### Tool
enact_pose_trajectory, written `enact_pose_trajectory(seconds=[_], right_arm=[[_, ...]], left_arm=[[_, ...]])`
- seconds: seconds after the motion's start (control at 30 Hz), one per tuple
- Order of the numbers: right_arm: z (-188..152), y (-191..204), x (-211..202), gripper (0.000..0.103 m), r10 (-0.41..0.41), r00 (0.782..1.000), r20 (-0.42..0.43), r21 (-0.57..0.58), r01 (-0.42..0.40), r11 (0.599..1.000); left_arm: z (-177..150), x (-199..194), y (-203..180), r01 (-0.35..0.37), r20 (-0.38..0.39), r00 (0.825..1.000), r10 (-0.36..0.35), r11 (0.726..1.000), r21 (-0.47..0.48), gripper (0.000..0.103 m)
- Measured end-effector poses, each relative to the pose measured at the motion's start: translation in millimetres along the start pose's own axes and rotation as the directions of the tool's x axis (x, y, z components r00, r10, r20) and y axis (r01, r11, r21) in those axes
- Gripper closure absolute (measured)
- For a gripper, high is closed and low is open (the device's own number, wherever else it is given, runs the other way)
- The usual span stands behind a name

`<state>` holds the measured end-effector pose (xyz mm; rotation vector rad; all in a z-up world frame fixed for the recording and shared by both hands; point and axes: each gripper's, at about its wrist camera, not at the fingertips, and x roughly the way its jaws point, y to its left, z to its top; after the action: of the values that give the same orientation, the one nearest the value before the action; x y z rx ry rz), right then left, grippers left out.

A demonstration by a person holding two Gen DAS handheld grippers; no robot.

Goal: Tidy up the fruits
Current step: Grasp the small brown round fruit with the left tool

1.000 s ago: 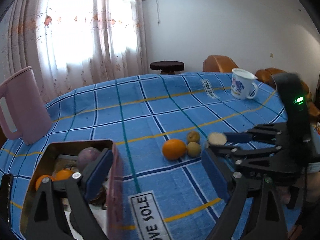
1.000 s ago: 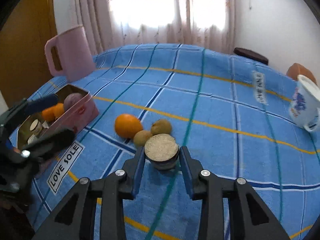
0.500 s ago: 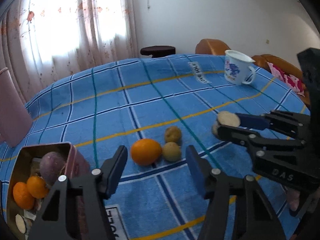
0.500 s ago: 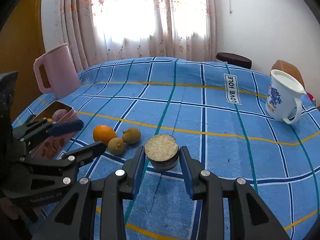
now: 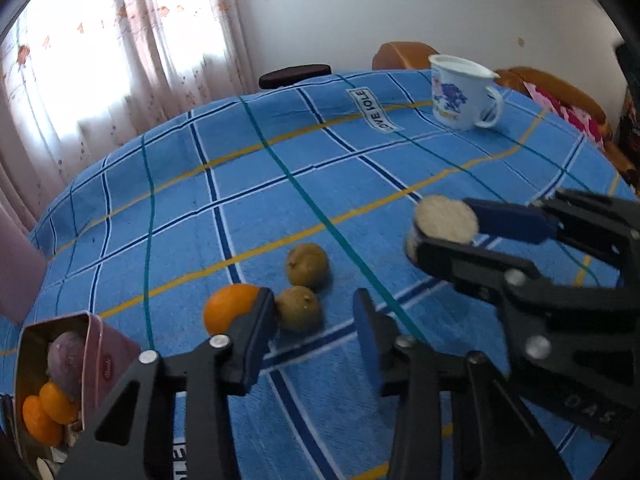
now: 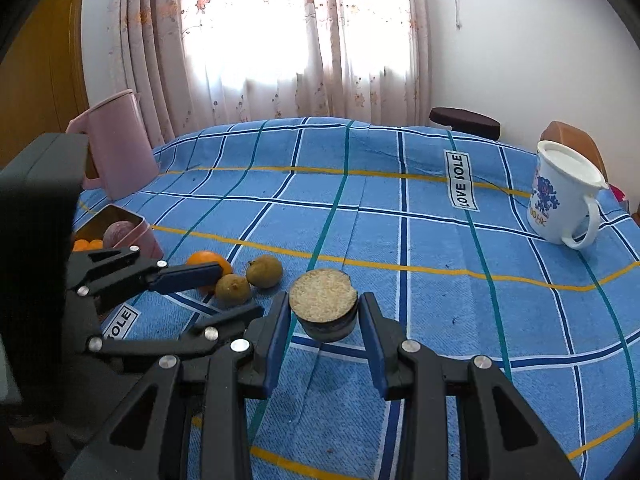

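On the blue checked cloth (image 6: 400, 240) the pink tin (image 5: 108, 354) holds fruit. An orange (image 5: 228, 306) and two brown-green kiwis (image 5: 309, 266) sit together. The left claw (image 5: 316, 324) gapes empty; the right claw (image 6: 324, 316) squeezes a small dark round piece with a pale grainy top (image 6: 323, 294)

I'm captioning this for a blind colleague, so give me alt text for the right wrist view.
The right gripper, jaws shut on a short dark cylinder with a pale grainy top, hangs over a blue checked tablecloth. To its left, the open left gripper reaches toward a round orange and two brownish-green fruits.
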<state>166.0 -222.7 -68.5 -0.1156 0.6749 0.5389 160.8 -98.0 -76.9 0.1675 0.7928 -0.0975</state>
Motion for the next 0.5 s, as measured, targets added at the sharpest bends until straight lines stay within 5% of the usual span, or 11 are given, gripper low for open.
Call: enact_pose_trajectory(seconds=[0.07, 0.23, 0.5], right_arm=[[0.0, -1.0, -2.7, 0.066, 0.002, 1.0, 0.015, 0.005, -0.002, 1.0], [-0.5, -1.9, -8.3, 0.066, -0.001, 0.999, 0.042, 0.008, 0.001, 1.0], [0.1, -0.2, -8.4, 0.066, -0.011, 0.999, 0.047, 0.0, 0.011, 1.0]], left_arm=[[-1.7, -4.1, 1.1, -0.002, 0.017, 1.0, 0.002, 1.0, 0.007, 0.083], [-6.9, -13.3, 8.7, 0.055, 0.045, 0.998, -0.054, 0.998, -0.028, 0.091], [-9.4, -15.3, 8.3, 0.101, 0.037, 0.994, -0.1, 0.995, -0.028, 0.085]])
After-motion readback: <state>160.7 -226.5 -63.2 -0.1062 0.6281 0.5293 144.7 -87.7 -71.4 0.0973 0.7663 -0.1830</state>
